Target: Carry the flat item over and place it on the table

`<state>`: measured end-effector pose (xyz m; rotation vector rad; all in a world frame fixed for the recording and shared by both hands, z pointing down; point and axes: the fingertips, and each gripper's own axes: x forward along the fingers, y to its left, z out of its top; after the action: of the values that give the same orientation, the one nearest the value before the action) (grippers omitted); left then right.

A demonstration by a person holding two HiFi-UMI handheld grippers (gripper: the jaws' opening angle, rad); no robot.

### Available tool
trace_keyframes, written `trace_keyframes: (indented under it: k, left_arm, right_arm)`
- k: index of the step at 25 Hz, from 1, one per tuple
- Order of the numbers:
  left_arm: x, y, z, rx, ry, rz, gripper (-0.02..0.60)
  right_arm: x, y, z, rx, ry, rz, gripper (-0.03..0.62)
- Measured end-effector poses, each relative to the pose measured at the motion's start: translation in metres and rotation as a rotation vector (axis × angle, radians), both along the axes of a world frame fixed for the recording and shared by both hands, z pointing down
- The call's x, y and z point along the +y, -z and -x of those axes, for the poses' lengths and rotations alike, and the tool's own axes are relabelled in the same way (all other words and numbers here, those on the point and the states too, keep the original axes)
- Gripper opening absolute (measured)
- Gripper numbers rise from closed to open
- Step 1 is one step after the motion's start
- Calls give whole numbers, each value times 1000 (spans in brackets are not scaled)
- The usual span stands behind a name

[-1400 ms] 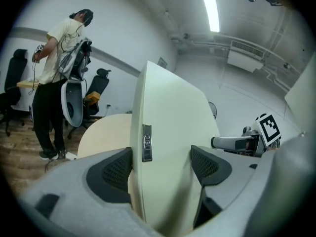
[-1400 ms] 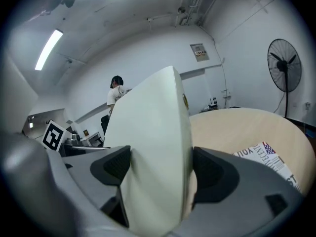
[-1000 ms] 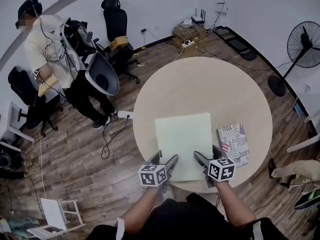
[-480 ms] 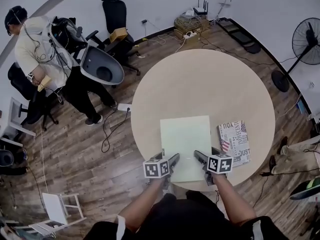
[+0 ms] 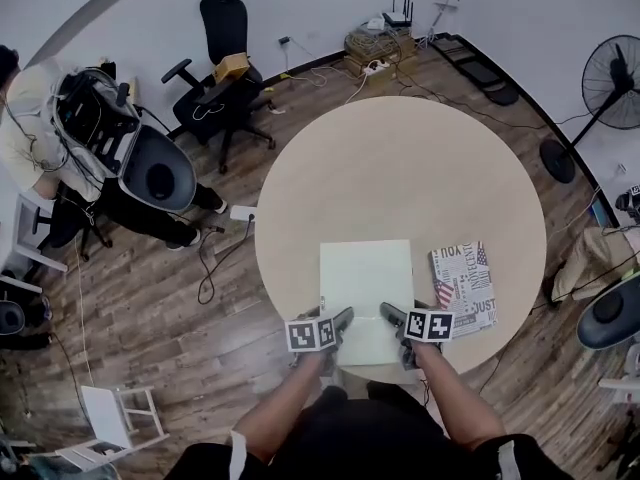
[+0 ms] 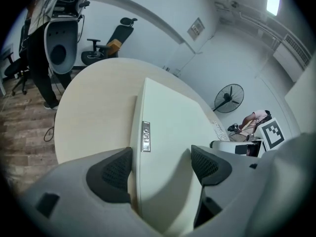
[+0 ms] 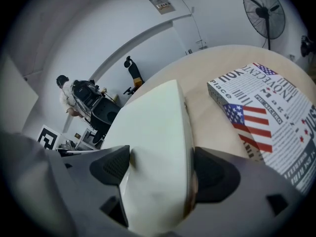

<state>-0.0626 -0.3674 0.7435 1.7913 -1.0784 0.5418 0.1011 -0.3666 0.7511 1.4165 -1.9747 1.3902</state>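
Observation:
The flat item (image 5: 365, 286) is a pale cream rectangular board on the near part of the round wooden table (image 5: 400, 168). It appears low over or on the tabletop. Its near edge is held from both sides. My left gripper (image 5: 335, 320) is at the near left corner, my right gripper (image 5: 392, 316) at the near right. In the left gripper view the board (image 6: 170, 127) fills the gap of that gripper (image 6: 160, 169), with a small label on its edge. In the right gripper view the board (image 7: 153, 127) sits clamped in that gripper (image 7: 163, 169).
A newsprint-patterned box (image 5: 463, 286) lies on the table just right of the board, also seen as the box (image 7: 261, 112). A standing fan (image 5: 612, 78) is at right, an office chair (image 5: 225, 28) behind, a person (image 5: 40, 118) at far left, and cables on the floor.
The board and both grippers have shifted slightly and sunk toward the tabletop. The person at left has moved further left.

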Motion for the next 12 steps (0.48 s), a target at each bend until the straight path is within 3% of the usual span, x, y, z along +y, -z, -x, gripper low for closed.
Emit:
trace_keyframes:
  k: [8,12]
  left_arm:
    - [-3,-2,0,13,5,-57,370]
    - [-4,17,17,-67,5,-153,382]
  right_arm:
    - [-1,-1,-4,3,-18,-25,376]
    - [-4,28,-14,102,-22,-125,385]
